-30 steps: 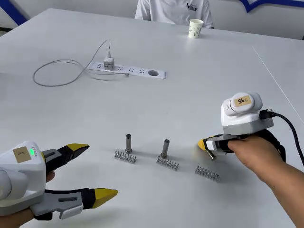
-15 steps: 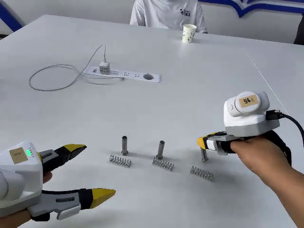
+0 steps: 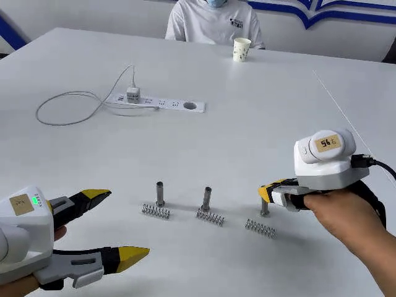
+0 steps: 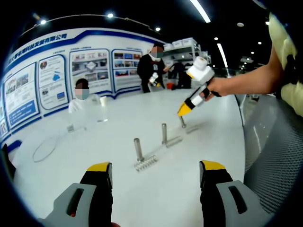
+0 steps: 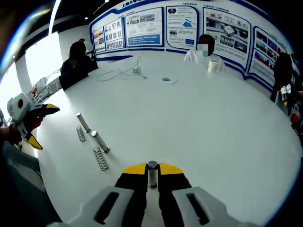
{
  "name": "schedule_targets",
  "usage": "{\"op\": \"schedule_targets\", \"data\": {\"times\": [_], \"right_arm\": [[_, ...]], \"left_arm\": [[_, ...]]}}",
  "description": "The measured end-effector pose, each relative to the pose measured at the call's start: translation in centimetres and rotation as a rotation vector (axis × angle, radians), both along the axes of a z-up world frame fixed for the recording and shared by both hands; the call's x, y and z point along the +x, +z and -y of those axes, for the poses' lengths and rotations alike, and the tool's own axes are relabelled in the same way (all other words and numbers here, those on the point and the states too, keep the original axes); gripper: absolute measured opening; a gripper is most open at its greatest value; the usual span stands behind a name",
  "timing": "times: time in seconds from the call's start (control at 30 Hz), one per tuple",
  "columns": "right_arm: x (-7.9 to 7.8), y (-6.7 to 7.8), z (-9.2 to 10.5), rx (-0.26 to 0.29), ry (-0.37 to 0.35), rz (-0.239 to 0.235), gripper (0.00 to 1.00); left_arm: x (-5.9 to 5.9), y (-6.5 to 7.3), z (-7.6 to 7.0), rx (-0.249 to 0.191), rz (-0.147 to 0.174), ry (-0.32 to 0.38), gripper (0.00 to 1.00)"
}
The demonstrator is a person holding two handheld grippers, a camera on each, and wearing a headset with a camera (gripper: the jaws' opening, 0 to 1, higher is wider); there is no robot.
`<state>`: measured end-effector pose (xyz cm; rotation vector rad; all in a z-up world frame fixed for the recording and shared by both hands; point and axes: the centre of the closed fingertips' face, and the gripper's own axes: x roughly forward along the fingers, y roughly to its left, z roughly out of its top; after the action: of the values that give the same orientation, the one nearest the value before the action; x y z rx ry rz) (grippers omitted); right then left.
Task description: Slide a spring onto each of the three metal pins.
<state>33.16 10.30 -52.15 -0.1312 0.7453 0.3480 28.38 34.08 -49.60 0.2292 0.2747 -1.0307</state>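
Observation:
Two metal pins point(image 3: 159, 192) point(image 3: 206, 198) stand upright on the white table, and a spring point(image 3: 155, 211) point(image 3: 210, 217) lies in front of each. A third pin point(image 3: 265, 207) stands to their right, its top pinched by my right gripper point(image 3: 272, 195), which is shut on it; the third spring point(image 3: 260, 228) lies just in front. In the right gripper view the pin's top point(image 5: 152, 171) sits between the yellow tips. My left gripper point(image 3: 120, 223) hovers open at the near left, well short of the pins, with nothing between its fingers point(image 4: 99, 168).
A power strip point(image 3: 158, 103) with a plugged-in charger point(image 3: 132, 94) and a looped cable point(image 3: 68, 108) lies at the middle left. A paper cup point(image 3: 241, 49) stands at the far edge in front of a seated person point(image 3: 213, 21). A table seam point(image 3: 346, 117) runs along the right.
The pin in my right gripper went from tilted to upright, with its foot down by the right-hand spring. The left gripper stayed open in place. The head camera tilted.

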Motion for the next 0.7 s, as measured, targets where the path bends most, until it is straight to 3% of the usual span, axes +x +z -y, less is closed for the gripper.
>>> {"op": "schedule_targets", "data": {"times": [0.7], "right_arm": [[-1.5, 0.2, 0.6, -0.034, 0.024, 0.009, 0.09]], "left_arm": [[-0.6, 0.7, -0.2, -0.004, 0.015, 0.000, 0.77]]}}
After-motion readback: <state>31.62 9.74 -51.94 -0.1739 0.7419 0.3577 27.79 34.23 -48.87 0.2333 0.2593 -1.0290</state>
